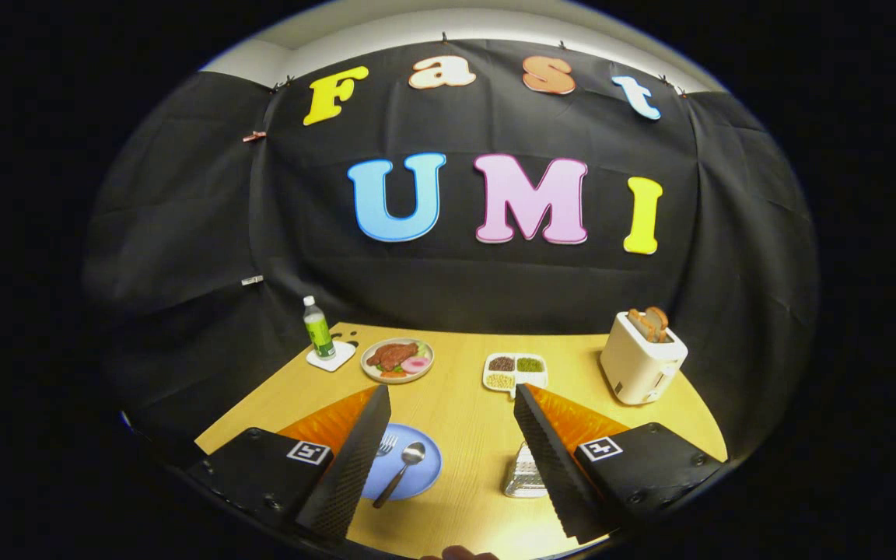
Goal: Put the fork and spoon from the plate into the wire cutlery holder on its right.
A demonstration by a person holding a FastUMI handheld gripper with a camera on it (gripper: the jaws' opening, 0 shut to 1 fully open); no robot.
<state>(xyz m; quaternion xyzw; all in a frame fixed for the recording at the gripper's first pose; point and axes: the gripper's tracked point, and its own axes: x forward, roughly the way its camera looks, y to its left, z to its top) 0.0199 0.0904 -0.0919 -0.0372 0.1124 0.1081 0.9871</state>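
Claw (452, 459) spread, empty, above the worktop (463, 404); spoon (401, 470) and fork (386, 445) lie on the plate (425, 474) lower left; holder (524, 474) lower right; I'd drop squarely over one handle, then pinch.

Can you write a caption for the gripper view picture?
Open gripper above a blue plate with fork and spoon, beside the wire cutlery holder.

Staged booth mimicking dining setting: black cloth wall (183, 233) clipped up behind wooden table (463, 404); props include toaster (641, 359), meal plate (397, 359), divided food tray (516, 372), bottle (318, 327).
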